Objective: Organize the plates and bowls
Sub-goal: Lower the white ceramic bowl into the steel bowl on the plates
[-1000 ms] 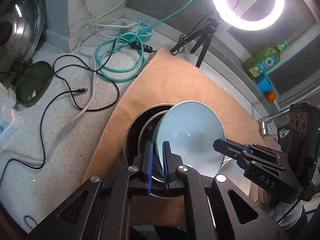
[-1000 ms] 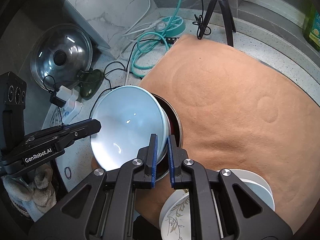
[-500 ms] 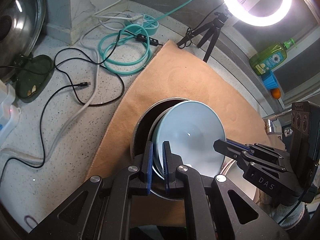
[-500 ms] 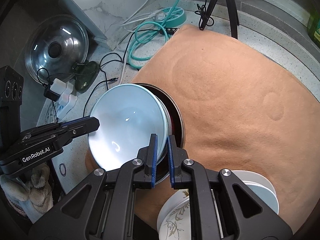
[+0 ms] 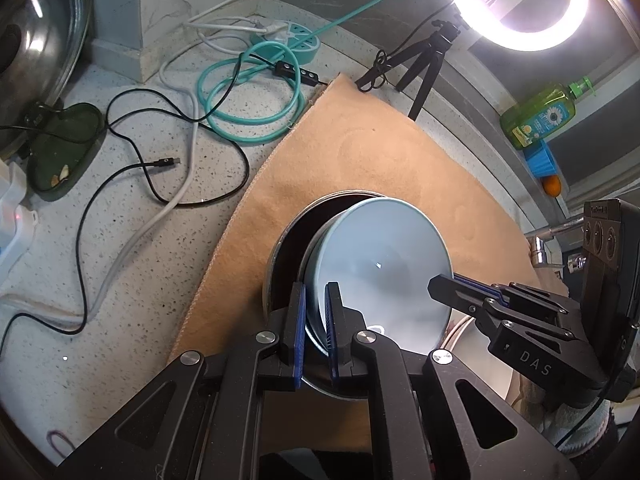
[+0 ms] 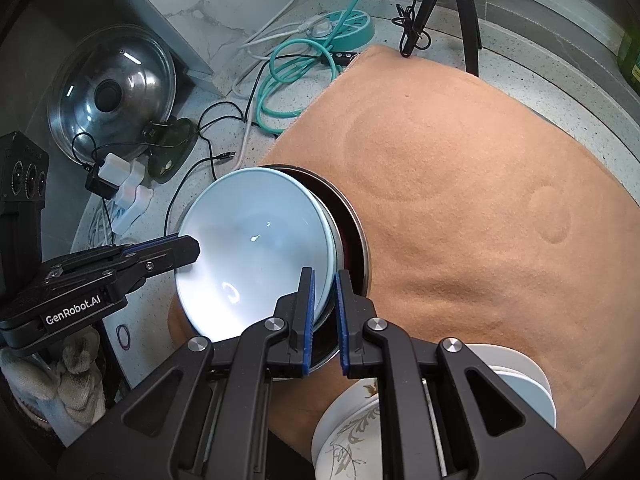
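Observation:
A pale blue bowl [image 5: 380,264] [image 6: 248,248] is held tilted over a steel bowl [image 5: 280,252] [image 6: 354,236] with a dark inside, which stands on a tan cloth [image 5: 360,152] [image 6: 460,160]. My left gripper [image 5: 316,300] is shut on the blue bowl's near rim. It shows from the side in the right wrist view as the left gripper [image 6: 192,246]. My right gripper [image 6: 324,280] is shut on the opposite rim, and the left wrist view has that right gripper [image 5: 440,284] at the bowl's right edge. Whether the blue bowl touches the steel one is hidden.
A floral white plate [image 6: 352,432] and a plain white plate stack [image 6: 520,384] lie on the cloth's near right. On the speckled counter to the left are a teal cable coil [image 5: 248,100], black and white cords and a pot lid [image 6: 112,92]. A ring light [image 5: 516,4] and a soap bottle [image 5: 540,116] stand behind.
Both grippers keep their hold on the blue bowl. It has sunk slightly toward the steel bowl and the views have drifted a little; nothing was let go.

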`<state>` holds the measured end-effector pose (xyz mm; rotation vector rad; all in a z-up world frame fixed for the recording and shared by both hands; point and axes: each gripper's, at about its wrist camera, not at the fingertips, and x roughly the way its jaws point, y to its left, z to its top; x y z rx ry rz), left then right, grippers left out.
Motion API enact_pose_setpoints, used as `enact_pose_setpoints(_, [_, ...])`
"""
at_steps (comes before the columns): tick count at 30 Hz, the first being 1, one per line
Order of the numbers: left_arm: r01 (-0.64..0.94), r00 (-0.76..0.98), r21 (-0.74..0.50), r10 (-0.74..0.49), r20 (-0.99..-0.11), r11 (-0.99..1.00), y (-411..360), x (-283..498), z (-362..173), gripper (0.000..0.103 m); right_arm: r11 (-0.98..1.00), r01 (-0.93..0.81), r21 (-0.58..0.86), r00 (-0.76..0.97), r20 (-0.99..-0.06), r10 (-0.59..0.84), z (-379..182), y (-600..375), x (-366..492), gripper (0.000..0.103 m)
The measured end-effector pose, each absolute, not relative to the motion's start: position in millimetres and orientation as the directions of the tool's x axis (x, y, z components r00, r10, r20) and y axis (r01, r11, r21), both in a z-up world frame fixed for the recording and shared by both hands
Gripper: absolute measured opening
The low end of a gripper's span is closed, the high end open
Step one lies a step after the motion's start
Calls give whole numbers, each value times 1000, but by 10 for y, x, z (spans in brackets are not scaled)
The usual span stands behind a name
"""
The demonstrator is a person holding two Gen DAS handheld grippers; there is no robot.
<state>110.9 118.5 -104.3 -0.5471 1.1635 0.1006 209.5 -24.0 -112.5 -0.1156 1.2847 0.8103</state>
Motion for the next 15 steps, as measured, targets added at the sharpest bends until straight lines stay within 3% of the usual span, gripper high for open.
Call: enact_pose_setpoints(15, [-376,477,-378,-173,-862,846,1421,925,-849,8,721,-570,394,111,-833,543,-878,-485,2107,10])
